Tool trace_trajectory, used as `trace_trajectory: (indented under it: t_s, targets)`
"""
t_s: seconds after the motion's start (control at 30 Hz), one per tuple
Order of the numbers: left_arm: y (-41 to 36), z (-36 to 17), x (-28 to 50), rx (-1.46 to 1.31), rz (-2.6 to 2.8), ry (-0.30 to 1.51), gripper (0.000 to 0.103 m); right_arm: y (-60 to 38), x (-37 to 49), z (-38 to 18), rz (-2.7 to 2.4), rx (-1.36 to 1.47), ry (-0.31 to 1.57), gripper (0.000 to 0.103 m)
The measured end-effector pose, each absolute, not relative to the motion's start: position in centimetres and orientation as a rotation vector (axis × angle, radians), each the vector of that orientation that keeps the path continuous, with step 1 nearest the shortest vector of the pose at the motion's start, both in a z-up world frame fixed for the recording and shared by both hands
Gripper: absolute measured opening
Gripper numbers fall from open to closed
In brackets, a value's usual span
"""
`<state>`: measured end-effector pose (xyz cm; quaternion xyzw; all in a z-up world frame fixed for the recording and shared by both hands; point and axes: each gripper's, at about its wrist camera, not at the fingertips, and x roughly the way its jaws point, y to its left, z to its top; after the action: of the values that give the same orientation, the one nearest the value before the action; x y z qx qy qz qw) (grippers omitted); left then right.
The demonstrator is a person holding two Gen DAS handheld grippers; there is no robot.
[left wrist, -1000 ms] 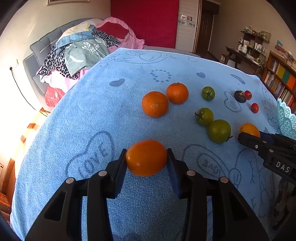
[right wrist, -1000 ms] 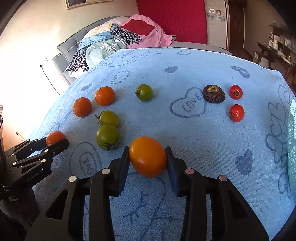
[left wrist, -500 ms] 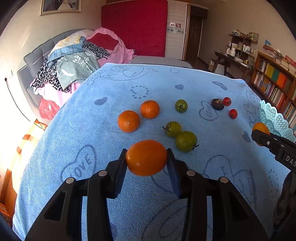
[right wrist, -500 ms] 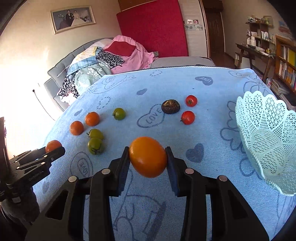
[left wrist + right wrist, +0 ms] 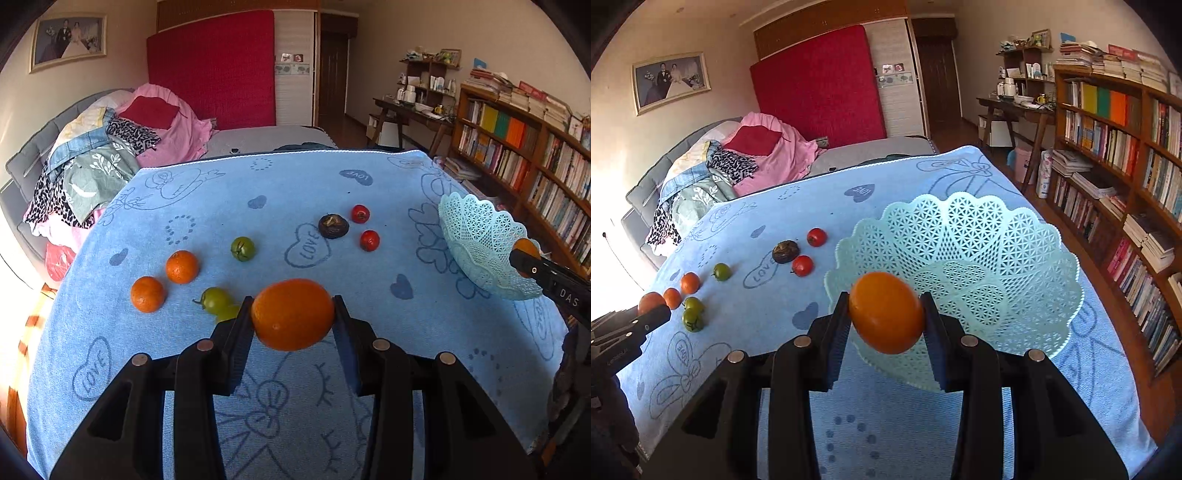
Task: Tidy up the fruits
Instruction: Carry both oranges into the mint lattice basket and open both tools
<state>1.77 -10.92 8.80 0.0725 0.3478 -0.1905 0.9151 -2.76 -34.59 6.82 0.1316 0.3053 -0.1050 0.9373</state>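
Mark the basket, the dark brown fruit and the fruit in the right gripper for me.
basket [image 5: 1015,236], right wrist view, inner lattice wall.
dark brown fruit [image 5: 785,252], right wrist view, its top.
orange fruit [image 5: 886,317], right wrist view, front face.

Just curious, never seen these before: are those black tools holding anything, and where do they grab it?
Yes. The left tool clamps an orange fruit by its two opposite sides; the right tool clamps another orange fruit likewise.

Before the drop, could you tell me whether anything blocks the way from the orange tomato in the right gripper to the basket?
Nothing visible does. The orange tomato, clamped in the right gripper, is at the near rim of the empty lattice basket, which is open on top.
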Motion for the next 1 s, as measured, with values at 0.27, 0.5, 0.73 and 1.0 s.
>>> trace_trajectory:
  t_s: [0.27, 0.5, 0.73, 1.0]
  targets:
    - [-18.9, 9.8, 1.4, 0.203, -0.540, 0.702, 0.042, -39.3, -4.4, 5.6, -0.308, 0.310, 0.631, 0.039]
    - [-25.2, 9.7, 1.5, 0.232, -0.664, 0.696, 0.042, -40.6, -5.0, 5.2, -0.315, 0.353, 0.611, 0.040]
    - [-28.8, 9.2, 1.5, 0.249, -0.737, 0.699, 0.042, -40.2, -5.2, 5.3, -0.318, 0.332, 0.592, 0.042]
    - [-29.3, 8.0, 2.9, 0.233, -0.727, 0.748, 0.048, -39.4, -5.0, 5.2, -0.325, 0.304, 0.585, 0.049]
